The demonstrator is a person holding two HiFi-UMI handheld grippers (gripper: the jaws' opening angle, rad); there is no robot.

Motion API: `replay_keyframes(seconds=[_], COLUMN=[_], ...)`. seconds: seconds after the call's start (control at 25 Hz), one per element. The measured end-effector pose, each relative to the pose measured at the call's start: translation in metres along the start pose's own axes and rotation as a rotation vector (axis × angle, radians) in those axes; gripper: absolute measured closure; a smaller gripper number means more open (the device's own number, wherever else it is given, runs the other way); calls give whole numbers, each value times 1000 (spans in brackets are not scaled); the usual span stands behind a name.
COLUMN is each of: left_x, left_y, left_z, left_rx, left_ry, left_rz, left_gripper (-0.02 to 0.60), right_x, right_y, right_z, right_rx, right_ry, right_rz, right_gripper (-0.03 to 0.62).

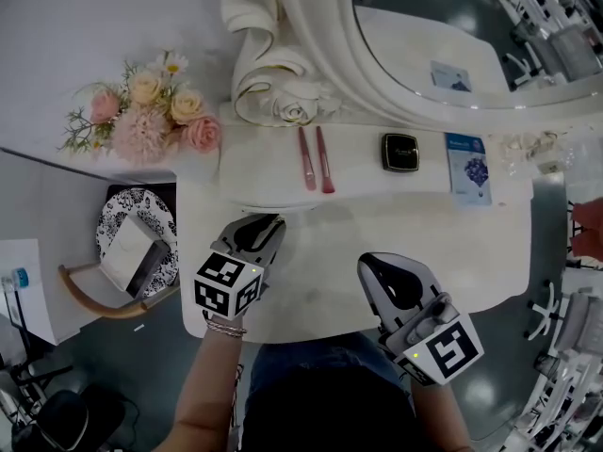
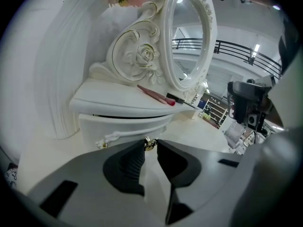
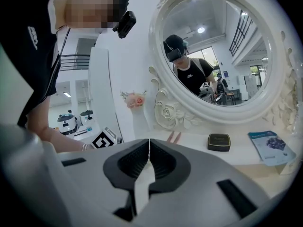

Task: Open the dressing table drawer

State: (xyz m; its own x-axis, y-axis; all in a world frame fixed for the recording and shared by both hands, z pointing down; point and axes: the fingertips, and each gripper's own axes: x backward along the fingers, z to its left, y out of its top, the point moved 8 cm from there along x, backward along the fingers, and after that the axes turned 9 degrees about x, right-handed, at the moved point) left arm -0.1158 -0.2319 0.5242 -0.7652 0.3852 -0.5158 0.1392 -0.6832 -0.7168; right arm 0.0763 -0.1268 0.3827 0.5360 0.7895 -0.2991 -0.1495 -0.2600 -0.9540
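Note:
The small white drawer (image 2: pixel 123 124) sits under the raised shelf of the dressing table (image 1: pixel 377 243), with a thin dark gap along its top. Its tiny gold knob (image 2: pixel 150 145) lies pinched between the tips of my left gripper (image 2: pixel 150 143), which is shut on it. From the head view the left gripper (image 1: pixel 267 222) reaches to the shelf's front edge. My right gripper (image 1: pixel 388 271) hovers over the tabletop to the right, shut with nothing between its jaws (image 3: pixel 149 141).
Two pink brushes (image 1: pixel 315 158), a black compact (image 1: pixel 399 151) and a blue booklet (image 1: pixel 467 166) lie on the shelf below the oval mirror (image 1: pixel 452 45). A bunch of flowers (image 1: pixel 151 111) stands at the left. A patterned plate (image 1: pixel 122 217) rests on a side surface.

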Motion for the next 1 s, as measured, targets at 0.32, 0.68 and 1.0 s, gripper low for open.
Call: replay_keyframes(seconds=[0.32, 0.68, 1.0], left_x=[6, 14, 20], left_y=[-7, -16, -26], left_z=[-6, -12, -20], left_rx=[4, 10, 15], left_ry=[3, 5, 6], left_rz=[12, 26, 35], left_gripper=[489, 489, 489], right_x=[1, 7, 13], right_y=[3, 3, 3], right_z=[6, 9, 16], right_rx=[-15, -5, 0], right_ry=[25, 34, 38], right_rz=[-16, -19, -25], right_gripper=[576, 576, 576])
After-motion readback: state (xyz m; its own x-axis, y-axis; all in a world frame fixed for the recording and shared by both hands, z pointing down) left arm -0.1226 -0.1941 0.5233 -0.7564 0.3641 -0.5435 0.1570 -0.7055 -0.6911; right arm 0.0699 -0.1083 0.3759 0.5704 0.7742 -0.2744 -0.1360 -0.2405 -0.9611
